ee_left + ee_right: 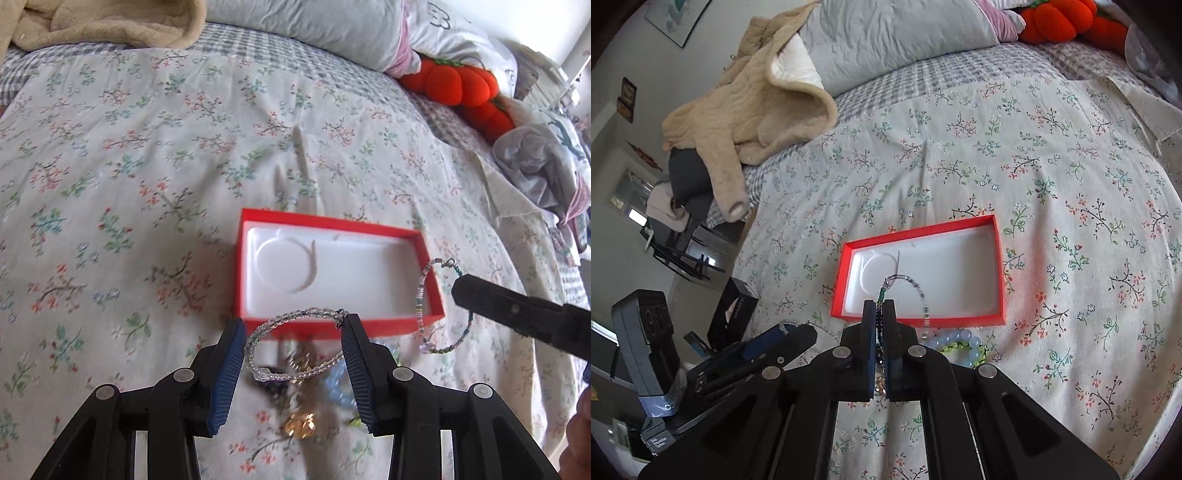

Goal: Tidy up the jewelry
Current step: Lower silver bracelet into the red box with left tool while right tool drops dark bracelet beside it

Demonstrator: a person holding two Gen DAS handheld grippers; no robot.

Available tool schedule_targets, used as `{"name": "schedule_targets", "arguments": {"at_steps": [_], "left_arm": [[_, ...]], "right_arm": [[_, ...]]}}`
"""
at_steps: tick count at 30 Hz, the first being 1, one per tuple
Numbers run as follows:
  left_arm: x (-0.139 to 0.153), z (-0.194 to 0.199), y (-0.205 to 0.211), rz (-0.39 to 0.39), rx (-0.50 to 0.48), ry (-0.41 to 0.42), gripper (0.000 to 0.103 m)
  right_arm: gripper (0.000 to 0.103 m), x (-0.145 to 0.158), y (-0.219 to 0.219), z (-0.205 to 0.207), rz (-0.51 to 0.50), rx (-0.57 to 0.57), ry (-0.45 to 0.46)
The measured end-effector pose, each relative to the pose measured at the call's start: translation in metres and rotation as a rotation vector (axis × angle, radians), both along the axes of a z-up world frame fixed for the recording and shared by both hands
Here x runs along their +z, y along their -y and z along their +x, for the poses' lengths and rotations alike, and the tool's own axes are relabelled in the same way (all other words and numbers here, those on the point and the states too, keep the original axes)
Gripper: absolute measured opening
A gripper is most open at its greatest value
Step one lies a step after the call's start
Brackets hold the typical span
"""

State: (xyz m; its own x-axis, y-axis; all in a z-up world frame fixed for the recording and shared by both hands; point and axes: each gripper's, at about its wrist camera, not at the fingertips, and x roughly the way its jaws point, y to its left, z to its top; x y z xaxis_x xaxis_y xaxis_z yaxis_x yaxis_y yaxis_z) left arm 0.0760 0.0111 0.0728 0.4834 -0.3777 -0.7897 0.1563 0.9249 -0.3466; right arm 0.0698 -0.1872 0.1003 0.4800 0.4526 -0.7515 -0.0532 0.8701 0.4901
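A red box (pixel 334 326) with a white lining lies open on the flowered bedspread; it also shows in the right wrist view (pixel 916 232). My left gripper (pixel 293 326) is wide apart, and a clear beaded bracelet (pixel 258 332) hangs across its fingers, stretched between them just in front of the box. My right gripper (pixel 880 308) is shut on a thin green and clear beaded bracelet (pixel 919 291) that dangles over the box's near edge. In the left wrist view this bracelet (pixel 423 291) hangs beside the right gripper (pixel 458 290). More jewelry (pixel 299 428) lies under the left gripper.
A pale blue bead bracelet (pixel 955 338) and a green one lie near the box's front edge. A beige fleece jacket (pixel 746 107), grey pillows (pixel 886 37) and an orange plush toy (pixel 458 86) sit at the bed's far side.
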Motion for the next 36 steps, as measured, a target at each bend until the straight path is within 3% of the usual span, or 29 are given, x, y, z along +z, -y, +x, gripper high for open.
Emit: {"name": "schedule_targets", "arguments": {"at_steps": [7, 8, 9, 15, 22, 27, 29, 30, 33, 36], "left_arm": [[-0.012, 0.035, 0.016, -0.057, -0.004, -0.013, 0.044], [-0.015, 0.040, 0.018, -0.060, -0.007, -0.017, 0.021], [-0.019, 0.044, 0.021, -0.062, -0.013, -0.027, 0.013], [-0.036, 0.066, 0.029, -0.034, -0.014, -0.048, 0.013], [-0.038, 0.072, 0.041, -0.010, -0.041, -0.040, 0.013], [-0.031, 0.067, 0.038, -0.007, -0.035, -0.034, 0.026], [-0.025, 0.060, 0.035, 0.002, -0.029, -0.020, 0.045], [-0.022, 0.057, 0.033, 0.011, -0.028, -0.012, 0.048], [-0.013, 0.044, 0.028, 0.040, -0.031, 0.009, 0.057], [-0.009, 0.029, 0.020, 0.065, -0.019, 0.019, 0.076]], "right_arm": [[0.002, -0.017, 0.002, 0.030, 0.074, 0.014, -0.017], [0.003, -0.022, 0.003, 0.034, 0.065, 0.010, -0.030], [0.003, -0.029, 0.004, 0.038, 0.049, 0.006, -0.042], [0.003, -0.058, 0.025, 0.055, -0.021, -0.050, -0.107], [0.003, -0.069, 0.042, 0.062, -0.037, -0.078, -0.149], [0.010, -0.058, 0.039, 0.059, -0.045, -0.066, -0.136], [0.033, -0.051, 0.038, 0.055, -0.052, -0.056, -0.121], [0.036, -0.047, 0.038, 0.051, -0.059, -0.053, -0.112], [0.039, -0.038, 0.038, 0.039, -0.089, -0.038, -0.100], [0.039, -0.032, 0.039, 0.024, -0.139, -0.028, -0.087]]}}
